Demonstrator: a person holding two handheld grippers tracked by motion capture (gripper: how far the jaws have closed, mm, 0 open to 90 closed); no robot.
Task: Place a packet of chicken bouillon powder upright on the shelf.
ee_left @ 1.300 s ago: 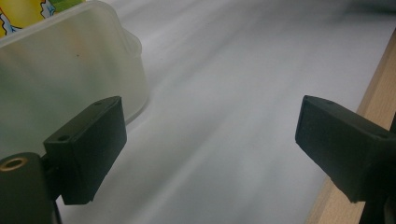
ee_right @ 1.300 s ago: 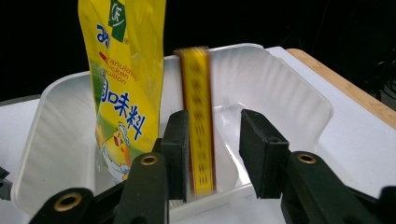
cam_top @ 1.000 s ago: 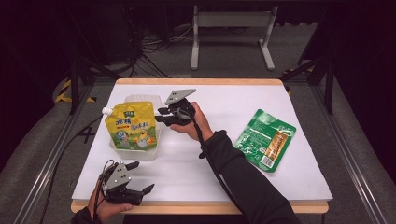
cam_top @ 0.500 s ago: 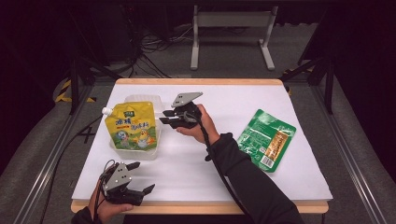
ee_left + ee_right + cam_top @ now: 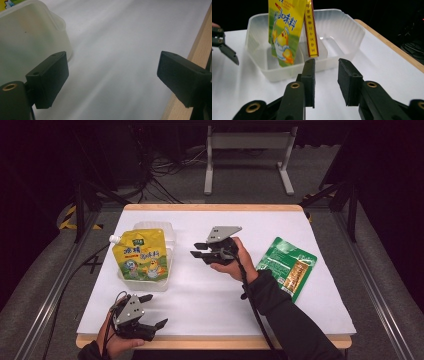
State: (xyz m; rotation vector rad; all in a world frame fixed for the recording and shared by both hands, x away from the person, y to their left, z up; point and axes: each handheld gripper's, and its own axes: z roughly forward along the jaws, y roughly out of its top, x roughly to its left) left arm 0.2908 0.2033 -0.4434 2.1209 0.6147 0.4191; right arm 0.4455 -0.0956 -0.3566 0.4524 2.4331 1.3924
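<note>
Now the right tool [image 5: 200, 250], jaws parted with nothing between them, hangs mid-worktop between the yellow pouch [image 5: 141, 254], standing in the clear tub [image 5: 170, 234], and the green packet [image 5: 287, 266] lying flat, long axis slanting toward its holder. The left tool [image 5: 156, 312] waits spread.

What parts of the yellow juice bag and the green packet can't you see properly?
- Yellow spouted pouch: in the right gripper view its top is cut off by the upper edge.
- Clear plastic tub: in the left gripper view the picture edge cuts it off, and its cloudy wall blurs the inside.
- Green flat packet: print too small to read in the high view.
</note>
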